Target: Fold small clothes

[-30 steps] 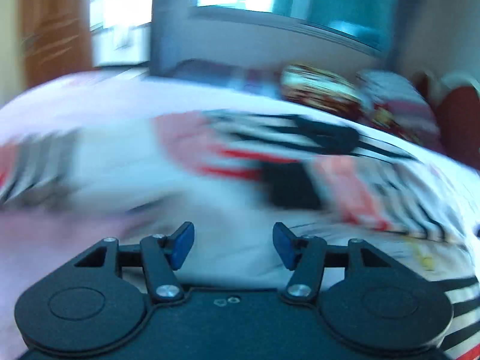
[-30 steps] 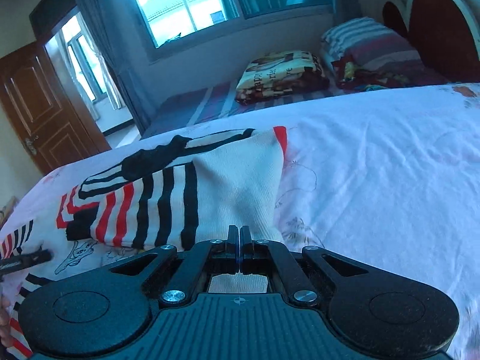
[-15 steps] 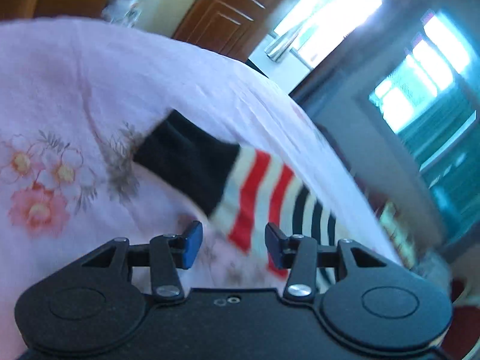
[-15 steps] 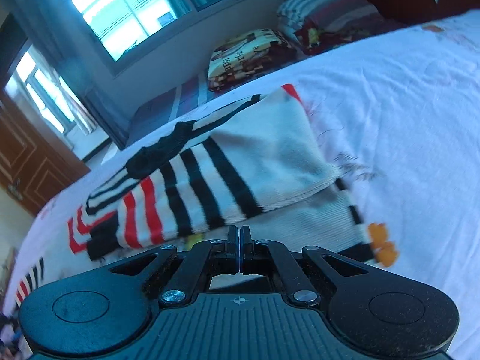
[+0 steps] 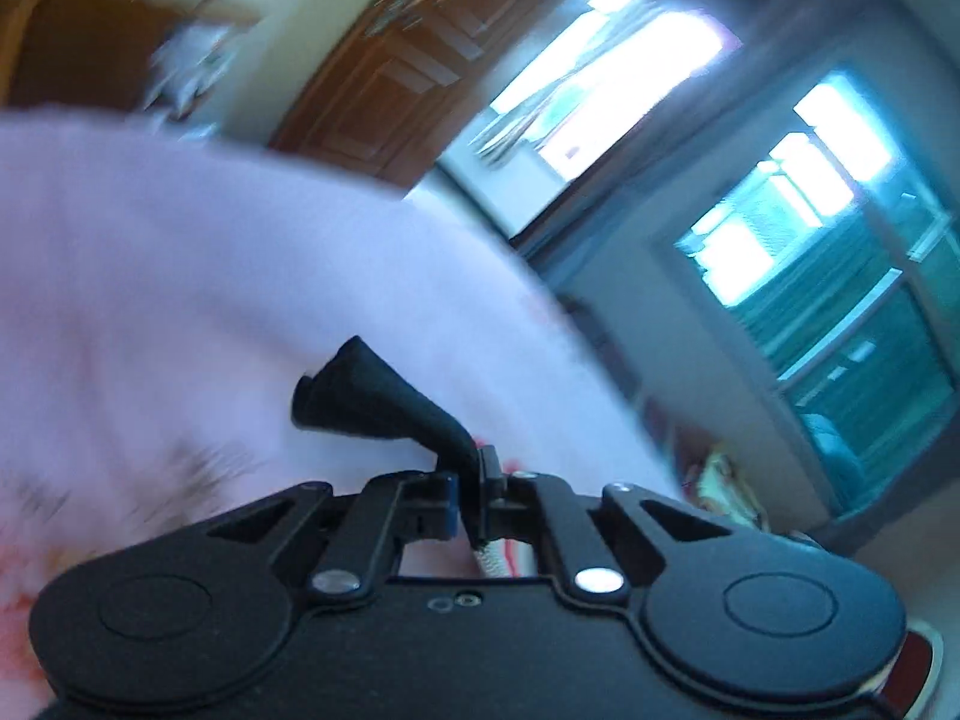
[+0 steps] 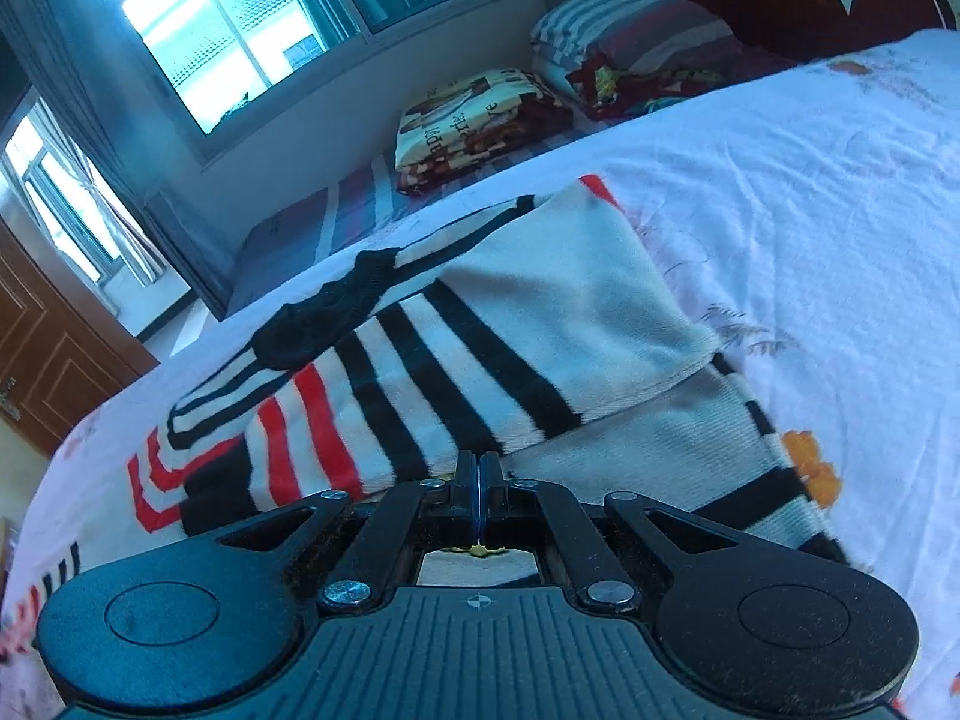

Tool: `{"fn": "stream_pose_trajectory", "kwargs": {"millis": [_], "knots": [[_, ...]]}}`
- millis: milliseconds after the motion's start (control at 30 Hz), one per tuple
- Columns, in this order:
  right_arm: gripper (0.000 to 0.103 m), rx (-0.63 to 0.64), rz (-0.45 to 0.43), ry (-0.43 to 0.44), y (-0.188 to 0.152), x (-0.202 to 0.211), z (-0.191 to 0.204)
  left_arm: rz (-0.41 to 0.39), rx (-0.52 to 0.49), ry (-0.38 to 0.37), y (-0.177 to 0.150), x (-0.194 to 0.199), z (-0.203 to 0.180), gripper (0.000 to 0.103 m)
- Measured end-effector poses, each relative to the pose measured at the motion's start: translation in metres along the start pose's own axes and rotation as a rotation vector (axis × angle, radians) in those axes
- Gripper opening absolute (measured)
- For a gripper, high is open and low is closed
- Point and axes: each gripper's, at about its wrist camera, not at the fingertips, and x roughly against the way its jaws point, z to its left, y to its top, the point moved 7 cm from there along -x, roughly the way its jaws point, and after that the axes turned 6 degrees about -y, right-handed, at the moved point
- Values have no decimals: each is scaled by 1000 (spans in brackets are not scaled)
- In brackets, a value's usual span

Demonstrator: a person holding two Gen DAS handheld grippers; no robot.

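While both grippers pinch cloth, a striped sweater (image 6: 480, 348) lies part-folded on the bed (image 6: 810, 192).

Right gripper (image 6: 478, 480), closed on the sweater's near edge; one side already lies folded over the body. Left gripper (image 5: 471, 480), closed on a black cuff (image 5: 372, 399) above the blurred sheet, suggesting the sleeve fold and later folds remain.

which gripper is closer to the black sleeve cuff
Left. The left gripper is shut on the black sleeve cuff, lifted off the bedsheet. The right gripper sits shut at the sweater's other side.
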Motion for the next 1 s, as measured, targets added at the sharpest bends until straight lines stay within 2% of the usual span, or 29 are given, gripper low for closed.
{"fn": "stream_pose_trajectory", "kwargs": {"millis": [33,67,100,167,200,267,367,500,633,800,1000], "knots": [[0,2,2,-3,-1,0,-4,-15,-14,-14,3,-2,-12,5],[0,-3,4,-3,-2,0,-8,-19,-45,15,5,-10,-21,5],[0,-14,5,-7,-2,0,-13,14,-72,89,4,-24,-22,5],[0,-46,1,-6,-1,2,-24,105,-30,200,-6,-49,-10,4],[0,-57,-4,-2,1,3,-30,122,-9,212,-10,-50,-7,4],[0,-66,-19,-5,7,8,-42,99,-99,173,-16,-48,-35,4],[0,-90,-43,-7,20,12,-62,88,-280,66,-39,-45,-107,4],[0,-107,-61,-2,34,13,-84,127,-520,-100,-114,-42,-215,4],[0,-118,-78,16,43,20,-99,202,-653,-222,-189,-59,-294,4],[0,-110,-90,26,47,29,-119,319,-809,-324,-279,-84,-351,4],[0,-149,-91,22,52,35,-155,426,-1042,-374,-379,-73,-364,4]]}}
